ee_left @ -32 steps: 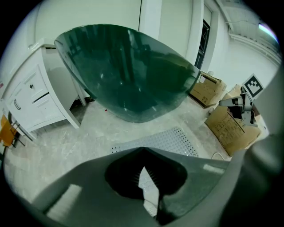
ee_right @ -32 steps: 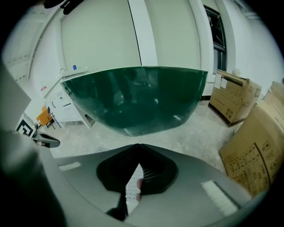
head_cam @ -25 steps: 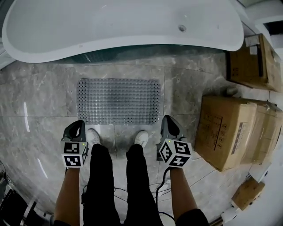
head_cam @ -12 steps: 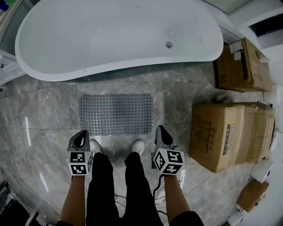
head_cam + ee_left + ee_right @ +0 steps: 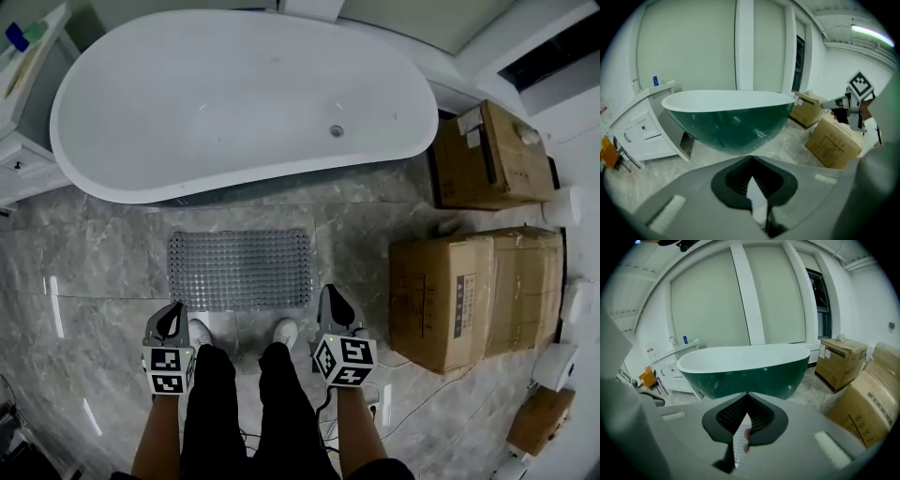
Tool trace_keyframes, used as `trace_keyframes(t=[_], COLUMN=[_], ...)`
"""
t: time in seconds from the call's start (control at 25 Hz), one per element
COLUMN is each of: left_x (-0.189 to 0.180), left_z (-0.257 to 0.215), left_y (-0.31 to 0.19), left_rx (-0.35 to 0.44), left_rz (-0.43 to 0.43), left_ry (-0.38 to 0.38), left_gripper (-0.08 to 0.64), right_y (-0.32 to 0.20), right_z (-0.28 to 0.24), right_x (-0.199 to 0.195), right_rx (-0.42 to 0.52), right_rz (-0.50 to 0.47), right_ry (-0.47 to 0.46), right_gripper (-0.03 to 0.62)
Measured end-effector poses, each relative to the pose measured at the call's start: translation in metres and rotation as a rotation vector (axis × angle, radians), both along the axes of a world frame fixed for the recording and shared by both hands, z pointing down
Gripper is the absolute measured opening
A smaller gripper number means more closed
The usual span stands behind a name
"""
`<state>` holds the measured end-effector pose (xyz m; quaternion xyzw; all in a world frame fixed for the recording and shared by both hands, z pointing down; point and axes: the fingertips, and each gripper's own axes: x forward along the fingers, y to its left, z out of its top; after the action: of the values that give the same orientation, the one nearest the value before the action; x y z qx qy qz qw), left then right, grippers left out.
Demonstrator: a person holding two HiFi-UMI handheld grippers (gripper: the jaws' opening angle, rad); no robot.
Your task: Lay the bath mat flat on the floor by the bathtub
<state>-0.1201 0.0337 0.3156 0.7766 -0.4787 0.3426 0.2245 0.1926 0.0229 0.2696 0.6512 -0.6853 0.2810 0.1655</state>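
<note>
The grey studded bath mat (image 5: 240,269) lies flat on the marble floor just in front of the white bathtub (image 5: 244,103). My left gripper (image 5: 172,314) hangs above the floor near the mat's near left corner, jaws together and empty. Near the mat's near right corner my right gripper (image 5: 330,298) is shut too, holding nothing. In the left gripper view the closed jaws (image 5: 751,158) point at the tub's green side (image 5: 731,117), and the right gripper (image 5: 834,104) shows at the right. The right gripper view has its closed jaws (image 5: 747,394) before the tub (image 5: 745,366). The mat is not seen in either gripper view.
Large cardboard boxes (image 5: 469,300) stand right of the mat, another box (image 5: 487,155) behind them by the tub's end. A white cabinet (image 5: 28,112) stands at the left. The person's white shoes (image 5: 199,333) are just short of the mat. Cables (image 5: 394,403) trail on the floor.
Both grippers have risen off the mat's near edge, and the head view has pulled back and up. The mat stays flat where it lay.
</note>
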Motion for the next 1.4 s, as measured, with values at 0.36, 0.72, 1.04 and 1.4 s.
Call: trace_keyframes(t=[0.36, 0.72, 1.04, 1.4], left_x=[0.019, 0.02, 0.025, 0.025], left_z=[-0.07, -0.131, -0.182, -0.224], left_y=[-0.015, -0.028, -0.035, -0.034], left_rx=[0.103, 0.2, 0.279, 0.345], left_rz=[-0.04, -0.048, -0.034, -0.029], left_ry=[0.062, 0.074, 0.08, 0.106], left_gripper=[0.0, 0.002, 0.001, 0.001], right_y=[-0.002, -0.016, -0.018, -0.013], right_z=[-0.063, -0.128, -0.179, -0.228], right_x=[0.003, 0.012, 0.005, 0.003], right_rx=[0.083, 0.187, 0.267, 0.348], right_rz=[-0.012, -0.012, -0.026, -0.035], right_ry=[0.007, 0.027, 0.039, 0.03], right_gripper=[0.026, 0.025, 0.025, 0.023])
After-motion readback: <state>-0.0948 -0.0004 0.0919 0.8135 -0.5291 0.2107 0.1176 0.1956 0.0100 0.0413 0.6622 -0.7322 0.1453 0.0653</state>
